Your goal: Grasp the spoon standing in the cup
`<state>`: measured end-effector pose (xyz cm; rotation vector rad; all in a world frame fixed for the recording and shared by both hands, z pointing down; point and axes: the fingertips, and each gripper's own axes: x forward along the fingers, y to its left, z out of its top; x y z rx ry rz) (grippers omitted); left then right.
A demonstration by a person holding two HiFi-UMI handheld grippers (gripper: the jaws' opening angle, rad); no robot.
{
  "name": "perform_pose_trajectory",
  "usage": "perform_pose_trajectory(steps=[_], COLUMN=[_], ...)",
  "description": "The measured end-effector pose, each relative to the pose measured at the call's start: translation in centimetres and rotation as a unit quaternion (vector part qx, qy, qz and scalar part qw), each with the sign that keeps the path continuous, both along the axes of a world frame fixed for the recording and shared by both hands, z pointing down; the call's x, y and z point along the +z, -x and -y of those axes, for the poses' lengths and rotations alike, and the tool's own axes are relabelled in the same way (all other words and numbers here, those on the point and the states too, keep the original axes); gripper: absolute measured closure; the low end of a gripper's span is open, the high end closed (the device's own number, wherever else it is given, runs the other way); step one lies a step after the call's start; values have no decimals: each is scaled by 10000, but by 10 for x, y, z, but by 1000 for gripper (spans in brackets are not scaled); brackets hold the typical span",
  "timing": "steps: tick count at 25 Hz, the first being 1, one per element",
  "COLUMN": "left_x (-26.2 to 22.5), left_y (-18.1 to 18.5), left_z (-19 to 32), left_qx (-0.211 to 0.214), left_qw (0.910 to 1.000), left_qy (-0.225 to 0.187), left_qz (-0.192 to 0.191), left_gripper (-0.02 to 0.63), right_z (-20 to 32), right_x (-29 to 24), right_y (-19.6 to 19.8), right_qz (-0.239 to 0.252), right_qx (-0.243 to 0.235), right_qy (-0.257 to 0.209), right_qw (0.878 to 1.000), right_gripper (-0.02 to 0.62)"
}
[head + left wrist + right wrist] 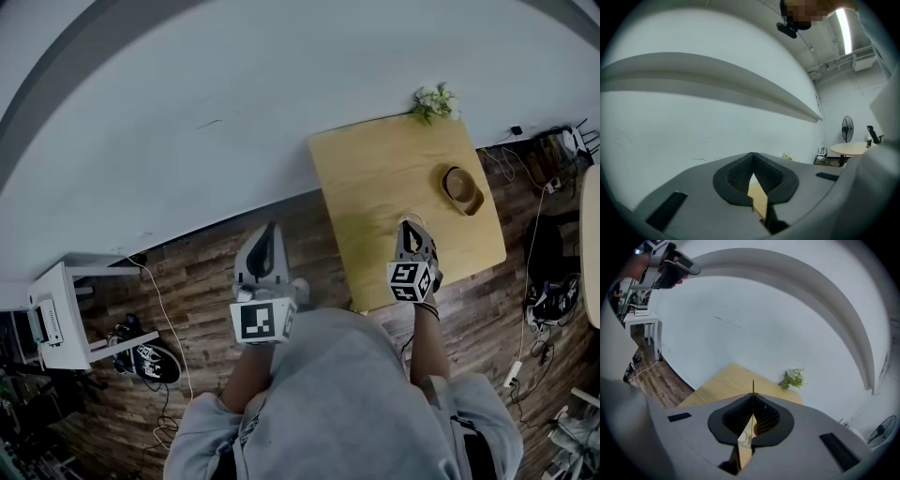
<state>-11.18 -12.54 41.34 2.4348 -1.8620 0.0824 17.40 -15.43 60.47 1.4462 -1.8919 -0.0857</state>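
We're pinching the spoon [753,386] by its thin handle in the right claw [753,401], jaws fully together on it, over the surface [375,178] near its edge closest to us. The left claw [752,159] is sitting closed and empty off the surface's left edge, above the floor [202,262].

Steep overhead view, table [375,187] below
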Motion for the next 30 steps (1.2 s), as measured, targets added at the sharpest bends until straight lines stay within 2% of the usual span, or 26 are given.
perform_pose_trajectory(steps=[12,18,25,30], left_x=[0,-5,-6,-8], left_y=[-34,-57,-78,-92], left_z=[8,11,12,12], left_qx=[644,1042,1435,1698], left_qw=[9978,9943,9895,9853], left_qy=[-47,-95,-137,-166], left_qz=[-127,-188,-73,-77], left_gripper=[606,606,606,606], right_z=[-15,-26,-46,-61], right_x=[-75,-108,-135,-163], right_y=[-14,-15,-22,-26], right_qz=[844,1503,2118,2378], right_qx=[553,864,1225,1408], right_qy=[-683,-1062,-1397,-1719], right_qw=[9925,9791,9595,9455], right_gripper=[594,595,595,595])
